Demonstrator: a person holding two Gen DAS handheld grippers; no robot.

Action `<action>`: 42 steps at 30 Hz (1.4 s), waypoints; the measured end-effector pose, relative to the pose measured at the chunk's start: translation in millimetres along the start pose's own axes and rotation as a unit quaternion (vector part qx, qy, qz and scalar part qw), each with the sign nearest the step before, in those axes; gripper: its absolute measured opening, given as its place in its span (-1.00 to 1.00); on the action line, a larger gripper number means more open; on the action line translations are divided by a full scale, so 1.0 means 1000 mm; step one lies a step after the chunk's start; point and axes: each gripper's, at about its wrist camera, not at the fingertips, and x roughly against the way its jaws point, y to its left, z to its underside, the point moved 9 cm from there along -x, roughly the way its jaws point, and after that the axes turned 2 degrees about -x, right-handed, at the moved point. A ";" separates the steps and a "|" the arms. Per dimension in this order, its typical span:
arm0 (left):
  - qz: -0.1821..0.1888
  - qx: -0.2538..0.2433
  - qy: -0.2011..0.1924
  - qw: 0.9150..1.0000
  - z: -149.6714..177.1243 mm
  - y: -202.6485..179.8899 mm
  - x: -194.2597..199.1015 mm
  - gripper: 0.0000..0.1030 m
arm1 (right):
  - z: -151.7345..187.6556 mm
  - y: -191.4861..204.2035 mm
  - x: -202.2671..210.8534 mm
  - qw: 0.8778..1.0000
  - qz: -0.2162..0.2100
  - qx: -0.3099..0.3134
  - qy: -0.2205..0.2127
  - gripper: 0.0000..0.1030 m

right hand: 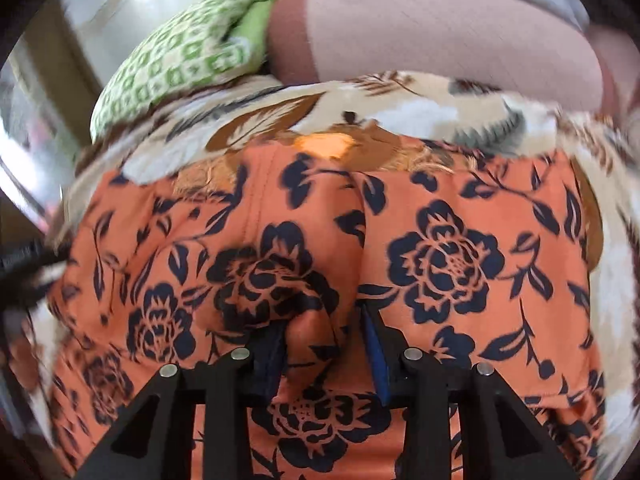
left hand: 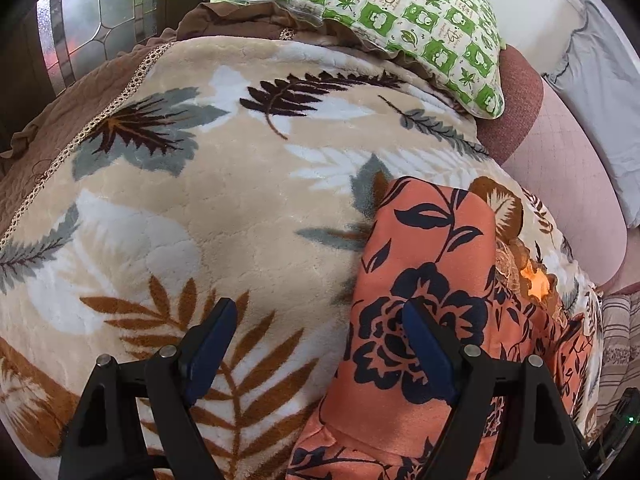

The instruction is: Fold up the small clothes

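Garment (right hand: 440, 248) on bed blanket (left hand: 180, 208): right-side fold grip.
Right gripper (right hand: 326, 344) fingers pinch a raised fabric ridge; left gripper (left hand: 320, 344) fingers spread, empty. Carry the fold evenly; align edges before release.

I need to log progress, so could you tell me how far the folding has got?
Done: the orange floral garment already lies as a narrow folded strip on the leaf-print blanket. In hand: the right gripper has a bunched ridge between its jaws. Left: the left gripper is empty, and the final folds remain.

Orange garment (left hand: 432, 264) with navy flowers, partly folded, on leaf-print blanket (left hand: 192, 208)
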 end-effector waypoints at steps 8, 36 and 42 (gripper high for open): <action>-0.009 -0.016 0.000 1.000 0.002 -0.005 -0.003 0.64 | -0.003 0.003 -0.006 0.999 0.022 0.002 -0.026 0.04; -0.042 -0.077 -0.008 0.996 0.013 -0.032 -0.010 0.64 | -0.039 -0.136 0.019 0.956 -0.098 -0.271 -0.055 0.47; -0.051 -0.081 -0.002 0.995 0.012 -0.032 -0.017 0.64 | -0.053 -0.134 -0.022 0.973 -0.088 -0.212 -0.005 -0.78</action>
